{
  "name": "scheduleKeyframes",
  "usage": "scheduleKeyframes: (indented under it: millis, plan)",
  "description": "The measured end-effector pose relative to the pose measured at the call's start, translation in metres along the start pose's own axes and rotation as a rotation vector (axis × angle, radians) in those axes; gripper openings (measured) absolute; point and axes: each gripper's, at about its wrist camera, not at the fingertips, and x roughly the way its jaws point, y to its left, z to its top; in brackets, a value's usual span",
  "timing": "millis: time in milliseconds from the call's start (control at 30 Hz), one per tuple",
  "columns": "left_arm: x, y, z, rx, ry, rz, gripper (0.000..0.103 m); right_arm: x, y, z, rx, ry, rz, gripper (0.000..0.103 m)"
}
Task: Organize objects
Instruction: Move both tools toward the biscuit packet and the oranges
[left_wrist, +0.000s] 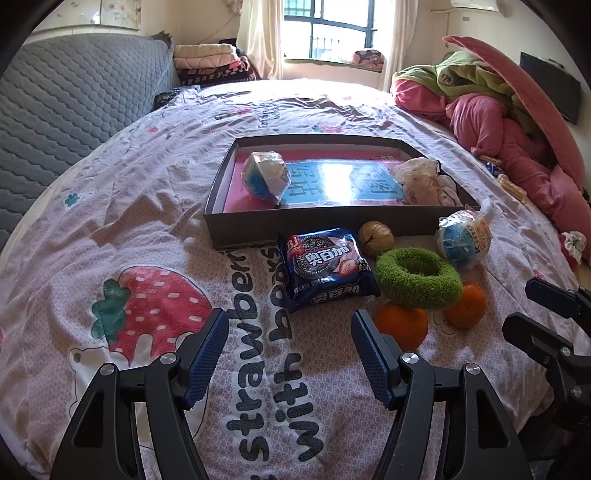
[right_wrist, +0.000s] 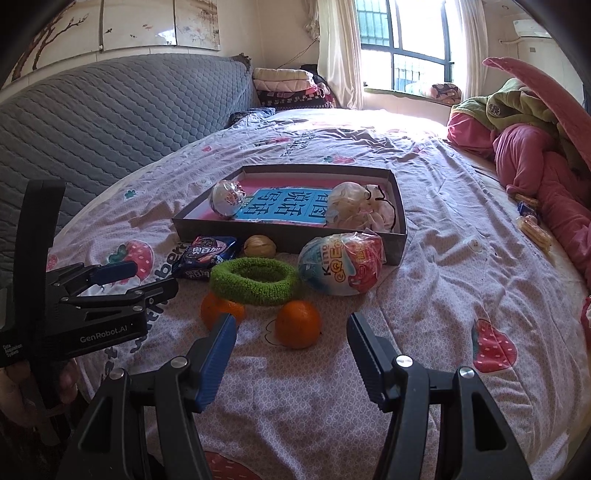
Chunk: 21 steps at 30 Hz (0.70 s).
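Your right gripper (right_wrist: 291, 332), jaws spread and empty, had the near orange (right_wrist: 298, 324) dead ahead at frame centre; probably your nearer tool.

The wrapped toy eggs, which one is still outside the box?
The egg on the bedsheet by the box's front right corner, beside the green ring. The other egg lies inside the box.

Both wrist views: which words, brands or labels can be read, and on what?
"strawberry with books", partly cut off: bedsheet.
"奥百加": cookie packet.
"Kinder", partly, and "QQ": wrapped egg.
"说话", large characters: book in the box.
"GenRobot.AI": left hand-held gripper.
Smaller print on the packet and the gripper: too small.
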Motion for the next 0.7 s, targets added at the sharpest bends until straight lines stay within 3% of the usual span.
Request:
scheduleKeyframes:
  millis: [700]
  plan:
    - [0.021, -0.022, 0.013, 0.018, 0.012, -0.028, 0.070, 0.015, -0.008, -0.005, 0.029, 0.025, 0.004, 0.062]
